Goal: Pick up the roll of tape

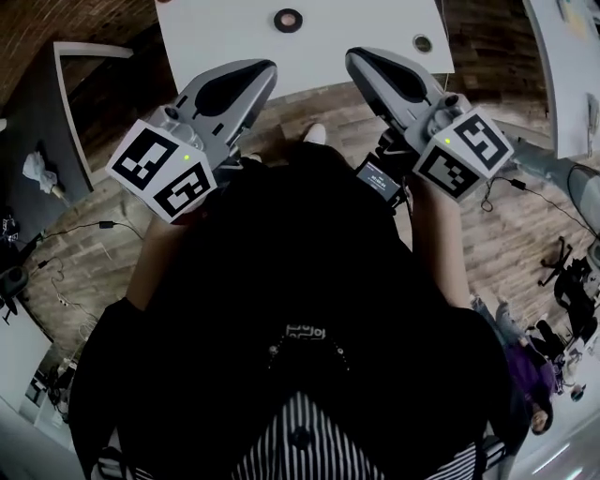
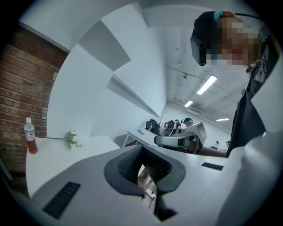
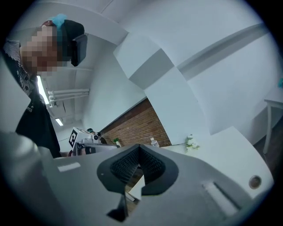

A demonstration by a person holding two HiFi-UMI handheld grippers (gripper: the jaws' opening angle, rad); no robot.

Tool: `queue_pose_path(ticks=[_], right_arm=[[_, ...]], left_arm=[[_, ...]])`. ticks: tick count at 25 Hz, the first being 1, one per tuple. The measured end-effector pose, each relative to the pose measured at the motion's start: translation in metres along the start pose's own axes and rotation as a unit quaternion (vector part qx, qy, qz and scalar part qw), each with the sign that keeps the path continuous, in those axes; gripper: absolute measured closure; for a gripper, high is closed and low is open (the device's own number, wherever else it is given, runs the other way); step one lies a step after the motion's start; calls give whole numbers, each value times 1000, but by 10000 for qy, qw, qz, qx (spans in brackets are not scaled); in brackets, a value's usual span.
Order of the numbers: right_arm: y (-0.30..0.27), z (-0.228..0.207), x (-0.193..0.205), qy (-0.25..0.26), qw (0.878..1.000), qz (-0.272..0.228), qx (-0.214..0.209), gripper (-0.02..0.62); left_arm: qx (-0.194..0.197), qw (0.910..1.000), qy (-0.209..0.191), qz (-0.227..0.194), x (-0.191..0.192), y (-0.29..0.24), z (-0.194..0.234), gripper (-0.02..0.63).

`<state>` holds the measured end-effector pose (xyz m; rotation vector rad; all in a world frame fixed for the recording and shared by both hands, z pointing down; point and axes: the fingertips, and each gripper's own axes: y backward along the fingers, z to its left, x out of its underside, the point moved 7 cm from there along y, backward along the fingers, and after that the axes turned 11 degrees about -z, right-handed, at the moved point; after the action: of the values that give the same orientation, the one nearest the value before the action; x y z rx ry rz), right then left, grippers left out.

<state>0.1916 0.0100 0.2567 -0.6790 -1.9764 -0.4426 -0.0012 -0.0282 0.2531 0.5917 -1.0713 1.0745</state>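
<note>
The roll of tape (image 1: 288, 20) lay untouched on the white table (image 1: 356, 37), well in from its near edge. The left gripper (image 1: 265, 69) and right gripper (image 1: 355, 58), both pressed together and empty, hung short of that edge. This looked like the approach; next, one gripper would need to reach over the table and spread its jaws.

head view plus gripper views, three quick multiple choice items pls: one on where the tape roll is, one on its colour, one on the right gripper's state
1. Where is the roll of tape? A on the floor; B on the white table; C held in a gripper.
2. What colour is it? A black; B yellow; C red.
3. The right gripper is: A wide open; B shut on the tape; C shut and empty.
Answers: B, it lies flat on the tabletop; A, the ring looks black against the white top; C, its pads meet with nothing between them.
</note>
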Motion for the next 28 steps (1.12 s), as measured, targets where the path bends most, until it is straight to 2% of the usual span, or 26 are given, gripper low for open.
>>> queue_pose_path(ticks=[4, 11, 17, 22, 28], right_arm=[[9, -22, 1, -233, 9997, -2, -99, 591], [17, -34, -2, -237, 9997, -48, -84, 592], [19, -19, -9, 70, 10000, -30, 64, 592], [36, -22, -17, 37, 9991, -173, 388, 592], [20, -26, -32, 225, 9977, -175, 608, 592]], left_arm=[[-172, 9998, -6, 73, 1, -8, -9, 601], [-234, 9995, -89, 177, -1, -12, -14, 603], [196, 9997, -31, 145, -2, -30, -16, 602], [678, 9974, -223, 46, -16, -54, -22, 602], [944, 9952, -245, 60, -29, -57, 0, 602]])
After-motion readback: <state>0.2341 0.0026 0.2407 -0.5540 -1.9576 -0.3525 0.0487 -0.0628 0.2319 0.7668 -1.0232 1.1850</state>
